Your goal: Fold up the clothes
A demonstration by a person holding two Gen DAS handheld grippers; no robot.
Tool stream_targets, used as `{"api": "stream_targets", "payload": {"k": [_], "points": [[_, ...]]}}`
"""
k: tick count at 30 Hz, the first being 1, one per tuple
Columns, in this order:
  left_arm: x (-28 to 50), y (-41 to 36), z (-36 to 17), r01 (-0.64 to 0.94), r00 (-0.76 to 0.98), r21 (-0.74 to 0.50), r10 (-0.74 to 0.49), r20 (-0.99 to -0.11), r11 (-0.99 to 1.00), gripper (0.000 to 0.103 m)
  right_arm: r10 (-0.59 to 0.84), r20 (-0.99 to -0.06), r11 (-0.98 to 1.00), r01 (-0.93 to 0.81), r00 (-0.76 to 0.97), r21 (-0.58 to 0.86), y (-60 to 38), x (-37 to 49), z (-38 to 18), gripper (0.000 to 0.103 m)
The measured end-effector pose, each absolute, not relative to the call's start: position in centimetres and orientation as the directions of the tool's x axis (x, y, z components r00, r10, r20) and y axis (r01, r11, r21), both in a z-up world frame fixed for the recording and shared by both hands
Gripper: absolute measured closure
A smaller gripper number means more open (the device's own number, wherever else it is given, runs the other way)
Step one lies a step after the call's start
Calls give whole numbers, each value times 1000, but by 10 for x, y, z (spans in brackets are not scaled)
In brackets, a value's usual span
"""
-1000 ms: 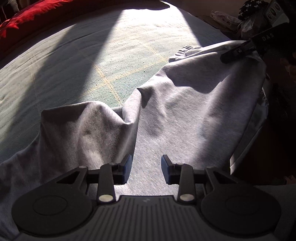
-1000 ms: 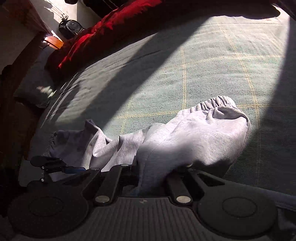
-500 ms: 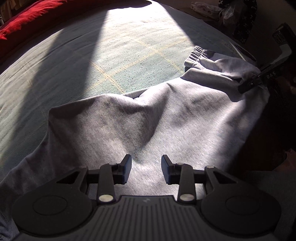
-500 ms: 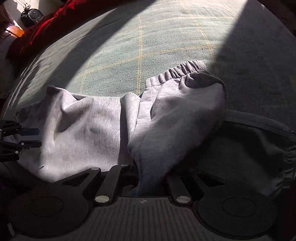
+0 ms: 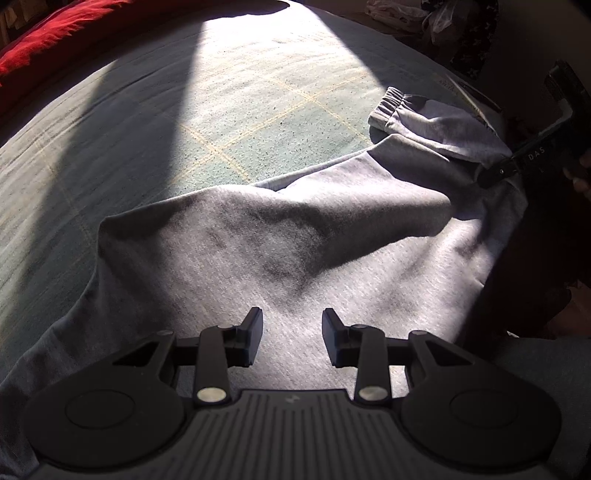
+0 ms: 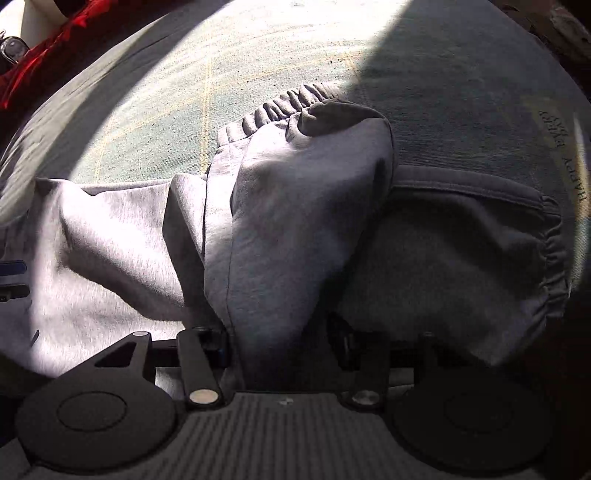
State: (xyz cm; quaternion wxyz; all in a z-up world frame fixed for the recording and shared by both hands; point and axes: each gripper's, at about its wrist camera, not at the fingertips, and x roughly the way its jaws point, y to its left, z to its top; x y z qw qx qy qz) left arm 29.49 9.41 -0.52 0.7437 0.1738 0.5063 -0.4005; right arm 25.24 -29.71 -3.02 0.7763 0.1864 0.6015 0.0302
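Bed (image 5: 258, 92), green checked cover, part sunlit. Grey sweatpants (image 5: 295, 236) lie spread across the bed's near side, elastic cuff (image 6: 291, 103) resting on the cover. Dark grey garment (image 6: 480, 251) lies just beside the sweatpants. Right hand-held gripper (image 6: 280, 347): a sweatpants fold clamped between its fingers. Left hand-held gripper (image 5: 291, 336): jaws parted, empty, above the sweatpants.

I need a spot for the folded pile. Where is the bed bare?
Bare: the green blanket between the red pillow and the grey sweatpants. Crowded: the near edge, where the sweatpants spread under the left gripper, bunch in the right gripper, beside a dark garment.
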Motion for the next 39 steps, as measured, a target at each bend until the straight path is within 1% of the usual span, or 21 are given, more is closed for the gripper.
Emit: {"api": "stream_targets", "payload": {"k": [3, 4, 7, 12, 14, 15, 16, 18, 19, 27, 31, 35, 37, 38, 39], "points": [[295, 95, -5, 768, 168, -149, -420, -892, 623, 68, 301, -905, 903, 217, 300, 372, -309, 256, -24, 28], [295, 95, -5, 766, 169, -149, -419, -892, 625, 68, 310, -899, 893, 229, 308, 387, -314, 258, -22, 25], [296, 96, -6, 761, 171, -148, -416, -893, 632, 68, 337, -880, 862, 266, 334, 432, -326, 261, -16, 23], [295, 93, -9, 751, 169, -149, -406, -898, 643, 68, 288, -890, 860, 314, 354, 403, -350, 292, -33, 24], [296, 88, -8, 752, 170, -147, -405, -899, 642, 68, 275, -897, 869, 308, 347, 386, -354, 307, -38, 37], [297, 86, -8, 753, 170, -146, -404, -899, 642, 68, 271, -903, 882, 290, 333, 371, -352, 314, -39, 57], [298, 84, -8, 753, 170, -145, -404, -899, 641, 68, 264, -906, 892, 273, 331, 360, -351, 317, -36, 80], [299, 79, -7, 755, 171, -143, -402, -899, 640, 68, 250, -908, 909, 242, 337, 340, -350, 320, -28, 93], [299, 77, -7, 755, 171, -142, -402, -900, 640, 68, 242, -909, 917, 227, 340, 329, -349, 321, -24, 94], [303, 57, -6, 760, 173, -138, -403, -899, 635, 68, 197, -851, 918, 214, 487, 334, -375, 302, 39, 96], [303, 47, -8, 764, 170, -142, -409, -897, 629, 68, 191, -843, 907, 237, 503, 347, -390, 288, 40, 96], [301, 40, -16, 767, 164, -137, -398, -902, 627, 68, 165, -876, 906, 282, 454, 317, -399, 278, 14, 96], [300, 37, -20, 770, 162, -132, -392, -906, 624, 68, 151, -892, 905, 304, 426, 299, -403, 273, 1, 93], [300, 36, -21, 773, 158, -132, -390, -907, 620, 68, 145, -900, 904, 315, 411, 289, -405, 270, -6, 89], [300, 35, -21, 775, 157, -129, -387, -909, 618, 68, 138, -907, 903, 326, 397, 280, -407, 268, -13, 81]]}}
